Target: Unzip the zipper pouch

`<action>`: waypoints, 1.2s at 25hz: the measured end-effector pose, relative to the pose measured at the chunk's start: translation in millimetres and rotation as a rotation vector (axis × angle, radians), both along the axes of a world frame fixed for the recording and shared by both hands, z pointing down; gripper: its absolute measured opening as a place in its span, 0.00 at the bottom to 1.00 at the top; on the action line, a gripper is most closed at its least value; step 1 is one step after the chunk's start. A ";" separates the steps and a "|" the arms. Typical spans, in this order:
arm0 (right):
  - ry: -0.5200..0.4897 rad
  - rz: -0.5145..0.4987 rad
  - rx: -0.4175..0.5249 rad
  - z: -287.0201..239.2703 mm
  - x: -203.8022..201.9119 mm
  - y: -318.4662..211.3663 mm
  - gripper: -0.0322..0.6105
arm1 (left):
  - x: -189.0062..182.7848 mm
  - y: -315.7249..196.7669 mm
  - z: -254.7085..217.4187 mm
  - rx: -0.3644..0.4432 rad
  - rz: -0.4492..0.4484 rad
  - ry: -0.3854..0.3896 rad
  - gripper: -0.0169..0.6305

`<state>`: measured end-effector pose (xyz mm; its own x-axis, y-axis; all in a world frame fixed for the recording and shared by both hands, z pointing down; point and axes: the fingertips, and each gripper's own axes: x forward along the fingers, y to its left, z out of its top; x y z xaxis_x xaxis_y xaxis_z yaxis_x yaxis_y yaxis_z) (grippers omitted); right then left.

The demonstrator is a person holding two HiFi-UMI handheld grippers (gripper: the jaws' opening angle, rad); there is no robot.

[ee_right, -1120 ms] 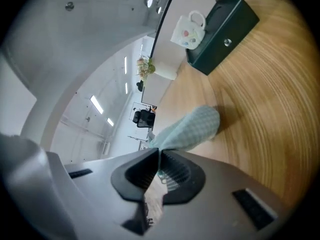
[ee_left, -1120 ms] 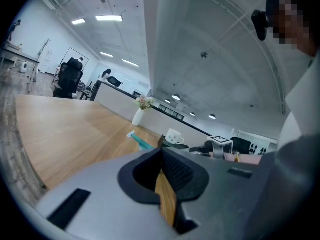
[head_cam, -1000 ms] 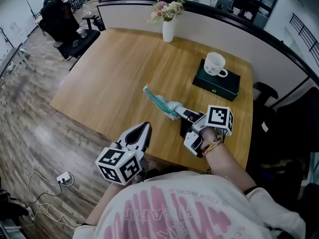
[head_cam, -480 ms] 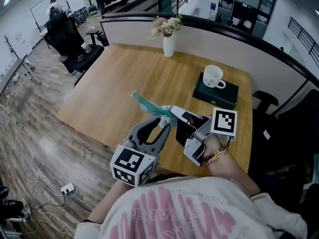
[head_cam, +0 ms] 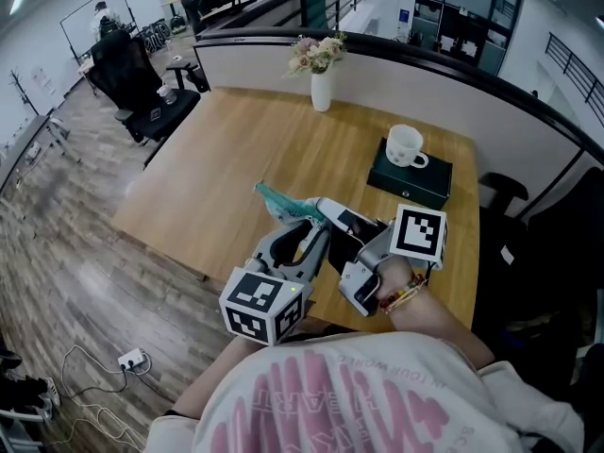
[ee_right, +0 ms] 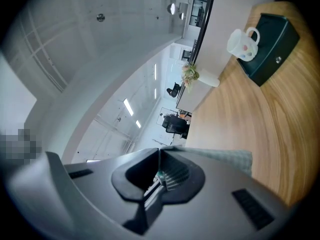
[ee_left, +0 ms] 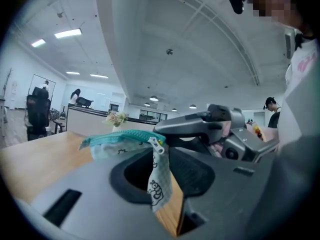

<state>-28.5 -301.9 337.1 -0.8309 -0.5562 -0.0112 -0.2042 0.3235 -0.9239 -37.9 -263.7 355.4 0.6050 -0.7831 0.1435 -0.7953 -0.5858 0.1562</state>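
Observation:
The teal zipper pouch [head_cam: 286, 202] is held up over the wooden table [head_cam: 208, 159], its free end pointing left. My right gripper [head_cam: 327, 212] is shut on its right end; teal fabric [ee_right: 161, 175] shows pinched between the jaws. My left gripper [head_cam: 311, 230] has come up from below at the same end. In the left gripper view the zipper pull [ee_left: 159, 145] and a printed fabric tag [ee_left: 159, 180] hang in the gap of the left gripper [ee_left: 161, 156]. Its jaws are closing round the tag, with a gap still showing on both sides.
A white mug [head_cam: 406, 145] stands on a dark green box [head_cam: 417, 181] at the back right. A white vase of flowers [head_cam: 321, 62] sits at the table's far edge. Both grippers work close to the table's near edge. Office chairs [head_cam: 132, 59] stand off to the left.
My left gripper rose from the table's near edge to the pouch, and its jaws went from shut to apart. The right gripper kept its hold and drew the pouch slightly left.

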 end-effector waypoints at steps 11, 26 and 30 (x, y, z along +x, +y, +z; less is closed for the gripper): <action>0.051 -0.005 0.003 7.9 -4.2 3.6 0.07 | -8.0 0.6 10.6 -0.011 -0.053 -0.047 0.13; 0.084 0.009 -0.007 9.8 -3.6 1.9 0.07 | -21.9 0.2 5.3 0.006 -0.125 -0.063 0.06; 0.094 0.005 -0.005 9.9 -3.7 1.5 0.07 | -18.1 -0.3 5.4 0.008 -0.115 -0.083 0.05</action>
<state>-32.2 -300.4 347.0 -0.8252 -0.5606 0.0694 -0.2918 0.3179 -0.9021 -55.9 -264.1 360.9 0.4972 -0.8482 0.1828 -0.8674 -0.4907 0.0822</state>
